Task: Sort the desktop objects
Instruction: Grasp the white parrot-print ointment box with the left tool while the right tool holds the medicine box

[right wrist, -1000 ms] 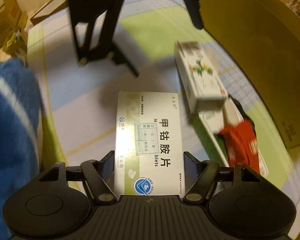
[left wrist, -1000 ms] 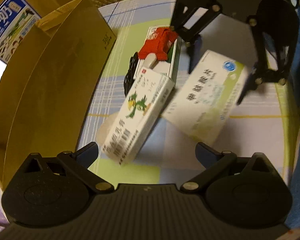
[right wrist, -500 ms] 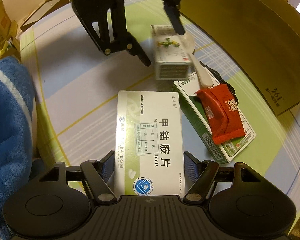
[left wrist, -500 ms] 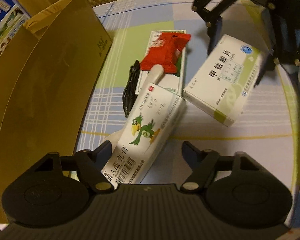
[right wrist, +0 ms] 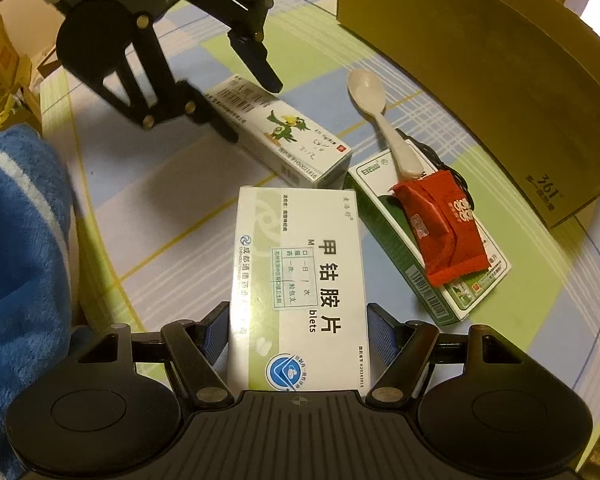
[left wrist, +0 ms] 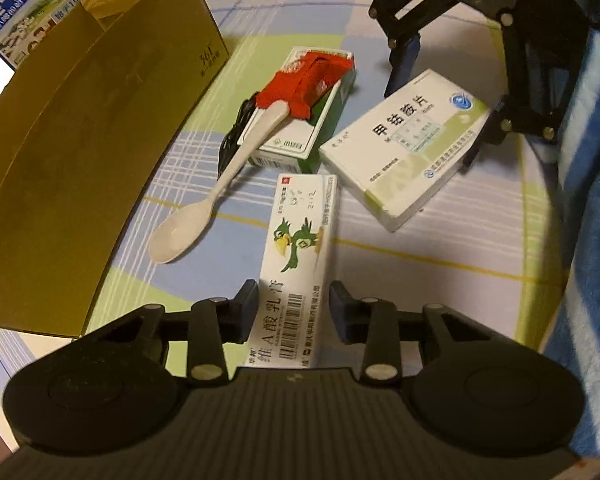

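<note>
Tongs (left wrist: 293, 312) low, level, astride parrot box (left wrist: 300, 256)

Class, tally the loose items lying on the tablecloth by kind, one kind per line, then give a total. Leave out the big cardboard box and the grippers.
Medicine boxes: 3 (parrot box, white tablet box, green box)
Spoons: 1 (white spoon)
Snack packets: 1 (red packet)
Cables: 1 (black cable)
Total: 6
</note>
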A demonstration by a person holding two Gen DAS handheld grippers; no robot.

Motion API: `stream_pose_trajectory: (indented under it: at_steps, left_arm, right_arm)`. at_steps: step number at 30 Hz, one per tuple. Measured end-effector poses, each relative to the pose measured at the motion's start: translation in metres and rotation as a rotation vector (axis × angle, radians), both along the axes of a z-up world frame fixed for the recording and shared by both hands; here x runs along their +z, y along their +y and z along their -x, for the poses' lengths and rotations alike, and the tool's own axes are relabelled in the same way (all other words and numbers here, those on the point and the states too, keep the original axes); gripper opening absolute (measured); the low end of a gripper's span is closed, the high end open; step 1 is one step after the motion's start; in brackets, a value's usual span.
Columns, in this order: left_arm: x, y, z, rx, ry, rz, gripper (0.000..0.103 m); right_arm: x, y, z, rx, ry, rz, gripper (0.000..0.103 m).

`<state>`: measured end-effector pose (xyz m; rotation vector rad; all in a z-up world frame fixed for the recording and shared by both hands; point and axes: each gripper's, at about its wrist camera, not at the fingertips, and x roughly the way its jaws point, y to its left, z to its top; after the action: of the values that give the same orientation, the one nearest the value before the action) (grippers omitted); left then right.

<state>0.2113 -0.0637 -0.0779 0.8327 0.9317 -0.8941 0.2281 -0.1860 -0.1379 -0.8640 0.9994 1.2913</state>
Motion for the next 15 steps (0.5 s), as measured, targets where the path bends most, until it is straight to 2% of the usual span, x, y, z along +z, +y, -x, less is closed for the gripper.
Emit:
stream_pose_trajectory:
  at_steps: [2,9,11,15]
  left_arm:
    - [-0.004,-0.004,-0.002,0.003,0.001,0.007,0.043]
    - [-0.016,-0.012,-0.010,0.066,0.040,0.022,0.041]
    - [-0.016,-0.009,-0.011,0.124,0.061,0.040,0.037]
    - [-0.015,0.004,-0.008,0.272,0.076,0.044,0.037]
  right_arm:
    - [0.000,0.001,-0.001,-0.007,0.007,-0.002,0.068]
    - [-0.001,0.003,-0.001,-0.025,0.028,-0.013,0.068]
    - [-0.004,0.010,-0.003,-0.040,0.033,-0.024,0.070]
    - [-0.005,0.017,0.000,-0.059,0.028,-0.027,0.073]
